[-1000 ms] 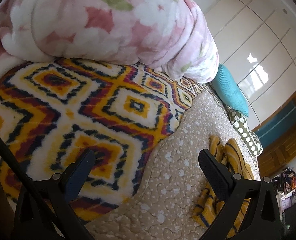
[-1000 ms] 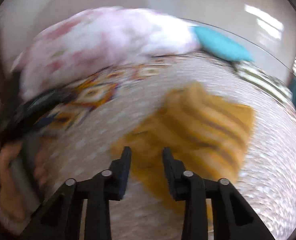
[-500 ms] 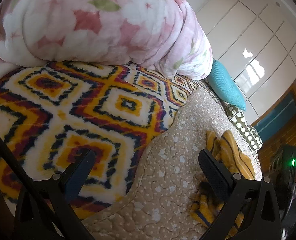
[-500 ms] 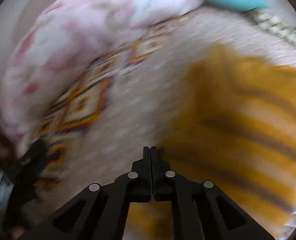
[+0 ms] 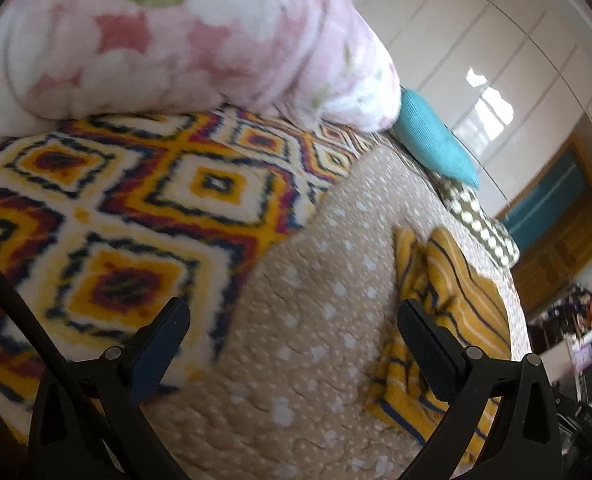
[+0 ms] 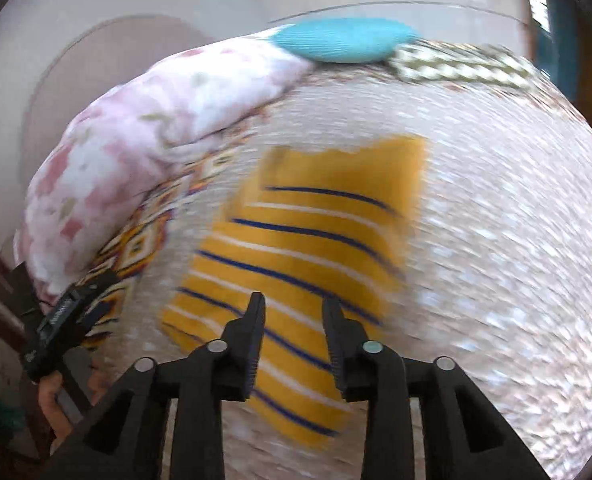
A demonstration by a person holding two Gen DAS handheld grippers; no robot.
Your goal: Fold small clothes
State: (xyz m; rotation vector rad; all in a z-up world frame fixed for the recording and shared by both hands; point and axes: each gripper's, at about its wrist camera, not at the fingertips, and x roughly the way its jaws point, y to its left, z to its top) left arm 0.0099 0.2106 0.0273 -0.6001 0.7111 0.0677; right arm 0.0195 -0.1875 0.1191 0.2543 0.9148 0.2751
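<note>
A small yellow garment with dark blue and white stripes (image 6: pixel 312 240) lies flat on the beige spotted bedspread (image 6: pixel 496 240). My right gripper (image 6: pixel 294 308) hovers over its near end, its jaws opening, with nothing pinched between them. In the left wrist view the same garment (image 5: pixel 452 300) lies at the right, rumpled along its edge. My left gripper (image 5: pixel 292 320) stands wide open above the bedspread (image 5: pixel 296 360), its right finger in front of the garment's edge, holding nothing. The left tool (image 6: pixel 64 320) with a hand on it shows at the lower left of the right wrist view.
A diamond-patterned fleece blanket (image 5: pixel 136 220) covers the bed's left part, with a pink floral quilt (image 5: pixel 156 36) piled behind it. A teal pillow (image 5: pixel 432 140) and a green spotted pillow (image 5: pixel 480 228) lie at the far edge. White wardrobe doors (image 5: pixel 496 60) stand beyond.
The right gripper was shut half a second ago and now has its jaws apart, drawn back so more of the garment shows. The left gripper has drifted slightly and stays wide open.
</note>
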